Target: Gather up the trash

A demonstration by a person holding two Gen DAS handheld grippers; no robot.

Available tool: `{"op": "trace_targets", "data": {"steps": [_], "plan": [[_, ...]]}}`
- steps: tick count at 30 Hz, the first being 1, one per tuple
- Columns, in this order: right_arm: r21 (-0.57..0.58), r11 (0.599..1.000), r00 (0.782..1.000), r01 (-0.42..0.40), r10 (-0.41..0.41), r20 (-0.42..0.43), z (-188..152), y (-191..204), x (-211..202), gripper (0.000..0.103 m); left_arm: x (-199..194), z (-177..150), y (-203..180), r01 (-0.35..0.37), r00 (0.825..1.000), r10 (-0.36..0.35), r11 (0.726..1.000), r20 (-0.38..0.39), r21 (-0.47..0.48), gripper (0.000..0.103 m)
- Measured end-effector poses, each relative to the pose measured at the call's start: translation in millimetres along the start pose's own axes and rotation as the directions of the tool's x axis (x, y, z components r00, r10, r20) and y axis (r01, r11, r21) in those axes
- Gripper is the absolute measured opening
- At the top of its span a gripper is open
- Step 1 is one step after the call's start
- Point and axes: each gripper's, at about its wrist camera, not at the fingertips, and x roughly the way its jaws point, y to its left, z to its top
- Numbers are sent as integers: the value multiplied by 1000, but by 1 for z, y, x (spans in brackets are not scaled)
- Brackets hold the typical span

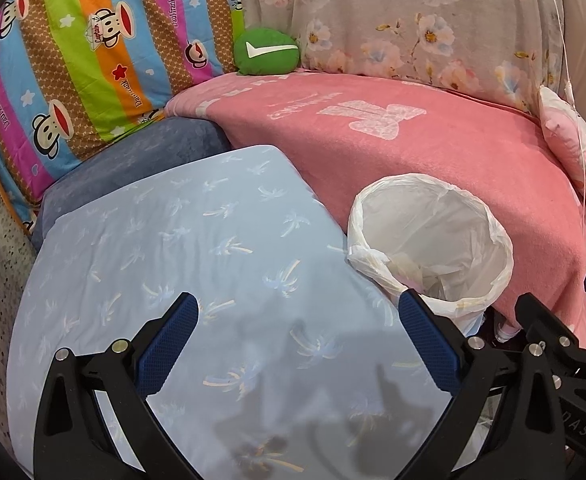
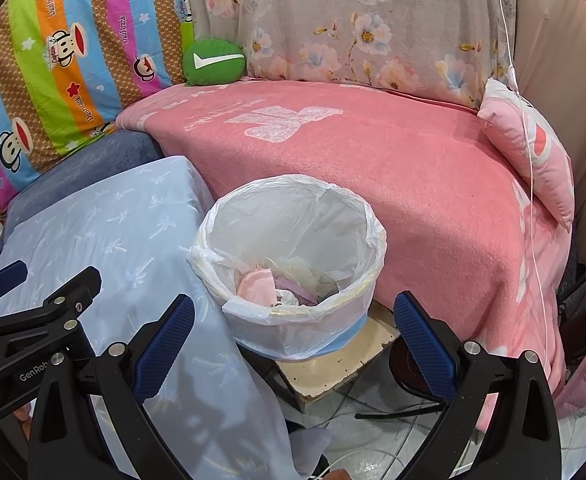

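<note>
The trash bin (image 2: pixel 293 264), lined with a white plastic bag (image 2: pixel 253 308), stands on a small cream board (image 2: pixel 333 364) between the light blue palm-print cushion (image 2: pixel 105 232) and the pink blanket (image 2: pixel 413 184); crumpled pink and white trash (image 2: pixel 261 284) lies inside the bin. The left gripper (image 1: pixel 297 344) hovers over the blue cushion just left of the bin, jaws spread wide and empty. The right gripper (image 2: pixel 293 344) is directly in front of the bin, jaws also spread wide and empty, and a green round pillow (image 2: pixel 213 62) lies well behind the bin.
</note>
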Motion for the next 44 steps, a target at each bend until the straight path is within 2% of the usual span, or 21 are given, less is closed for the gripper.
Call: {"op": "trace_targets", "data": {"steps": [31,44], "plan": [[2,1000,1000,5,-5,5,11,-8,6,97,2,8,-4,-1,1000,1,1000,8,8,96],[15,1000,1000,7,-7,-5,18,-10,19,97,17,21,-7,7,1000,-7,1000,-11,9,96]]}}
